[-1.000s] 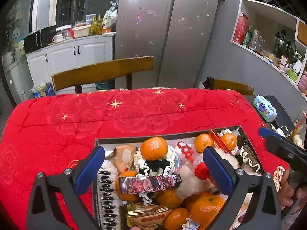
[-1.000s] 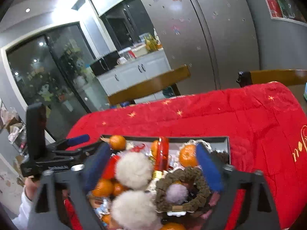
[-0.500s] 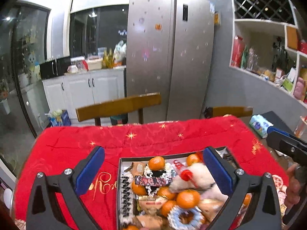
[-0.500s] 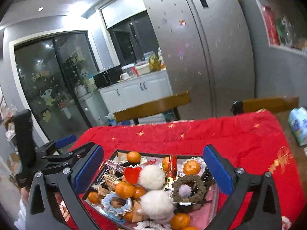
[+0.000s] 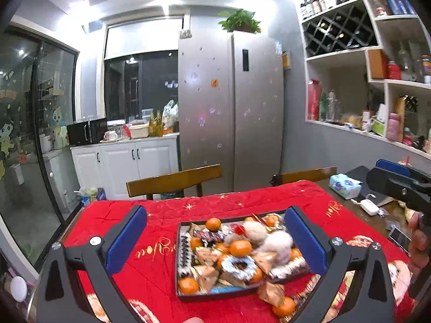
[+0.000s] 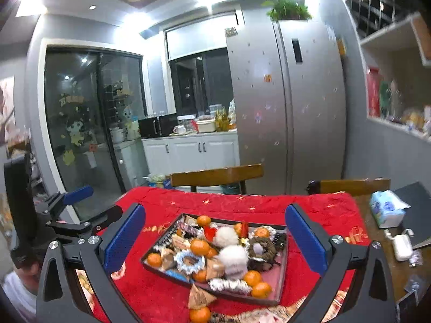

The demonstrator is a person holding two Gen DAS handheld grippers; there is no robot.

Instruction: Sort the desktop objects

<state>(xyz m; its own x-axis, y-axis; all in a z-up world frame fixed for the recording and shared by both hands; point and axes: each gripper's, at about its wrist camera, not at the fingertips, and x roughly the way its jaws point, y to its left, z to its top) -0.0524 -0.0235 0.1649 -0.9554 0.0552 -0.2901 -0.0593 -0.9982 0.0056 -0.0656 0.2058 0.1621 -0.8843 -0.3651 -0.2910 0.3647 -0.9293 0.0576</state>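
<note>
A dark shallow tray (image 5: 178, 255) (image 6: 281, 274) sits on the red tablecloth (image 5: 150, 277), heaped with tangerines (image 5: 240, 247), white pom-poms (image 6: 233, 257), a blue-white scrunchie (image 5: 237, 264), a brown scrunchie (image 6: 262, 247) and wrapped snacks. One tangerine (image 5: 282, 306) (image 6: 199, 314) and a wrapped snack (image 5: 270, 292) lie outside the tray's near edge. My left gripper (image 5: 215, 211) hangs open above and short of the tray, holding nothing. My right gripper (image 6: 215, 207) is open too, also back from the tray. Each gripper shows at the edge of the other's view: the right gripper (image 5: 398, 185), the left gripper (image 6: 67, 215).
A tissue pack (image 5: 344, 185) (image 6: 388, 210) and a white charger (image 5: 369, 206) (image 6: 402, 246) lie on the bare wood right of the cloth. Two wooden chairs (image 5: 175, 179) (image 6: 353, 185) stand at the table's far side. A person's hand (image 5: 417, 245) holds the right gripper.
Both grippers have drawn back and upward from just over the tray, so the tray now looks smaller and farther away. Both stay open and hold nothing.
</note>
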